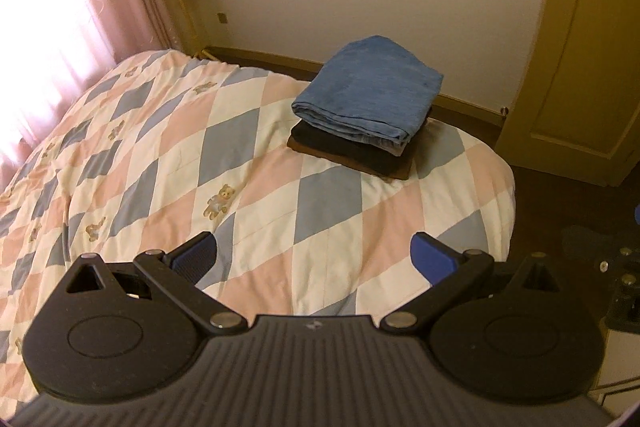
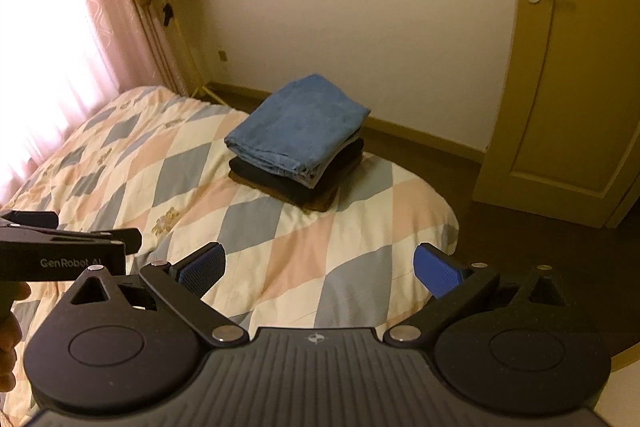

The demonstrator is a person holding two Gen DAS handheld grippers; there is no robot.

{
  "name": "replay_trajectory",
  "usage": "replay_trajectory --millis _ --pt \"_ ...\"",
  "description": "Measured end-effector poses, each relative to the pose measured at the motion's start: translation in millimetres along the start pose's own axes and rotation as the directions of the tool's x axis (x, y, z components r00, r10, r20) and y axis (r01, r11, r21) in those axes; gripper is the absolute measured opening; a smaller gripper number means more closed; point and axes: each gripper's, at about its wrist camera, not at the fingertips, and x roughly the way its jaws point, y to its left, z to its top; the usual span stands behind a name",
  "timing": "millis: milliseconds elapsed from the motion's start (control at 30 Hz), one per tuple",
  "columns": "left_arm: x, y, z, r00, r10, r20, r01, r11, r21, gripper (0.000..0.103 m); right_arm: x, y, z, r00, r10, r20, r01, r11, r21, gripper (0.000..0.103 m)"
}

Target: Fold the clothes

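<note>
Blown-out window glare, fisheye-bent edges

left tongs [image 1: 314, 255]: spread wide, empty | right tongs [image 2: 320, 267]: spread wide, empty, level

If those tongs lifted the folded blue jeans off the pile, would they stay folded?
Probably not: the blue jeans look soft, so pinched at one edge their layers would likely droop open. They look thick, so fairly heavy.

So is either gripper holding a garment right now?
No. Both the left gripper and the right gripper are open and empty above the quilt, apart from the folded stack topped by blue jeans.
</note>
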Motion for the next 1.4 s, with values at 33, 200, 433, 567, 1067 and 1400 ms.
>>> replay_trajectory --millis 33,200,433,567,1067,1400 --pt "2.7 1.5 1.5 1.000 0.000 -0.005 0.000 1.000 -0.008 0.102 3.3 0.3 2.2 1.000 0.000 -0.006 0.000 1.000 0.000 0.103" --pt "17.5 7.1 10.9 0.999 0.019 -0.037 -0.020 0.999 -0.031 0.102 18.4 -1.0 15.8 1.000 -0.001 -0.031 0.001 1.000 0.005 0.103" --pt "35.1 5.4 25.8 0.998 0.033 -0.054 -0.035 0.999 -0.038 0.102 39.5 -9.2 34.3 0.999 0.012 -0.045 -0.012 1.000 0.016 0.103" --pt "47.5 2.9 35.3 0.996 0.042 -0.072 -0.046 0.998 -0.049 0.102 54.2 -13.7 45.7 0.998 0.017 -0.063 -0.017 1.000 0.003 0.103" --pt "88.7 -10.9 72.6 0.993 0.024 -0.114 -0.034 0.995 -0.091 0.102 112.1 -29.5 89.7 0.990 0.075 -0.118 -0.080 0.996 -0.039 0.103" --pt "110.6 -27.0 96.3 0.993 0.041 -0.108 -0.051 0.995 -0.091 0.102 138.8 -46.9 114.2 0.988 0.087 -0.125 -0.094 0.994 -0.050 0.103"
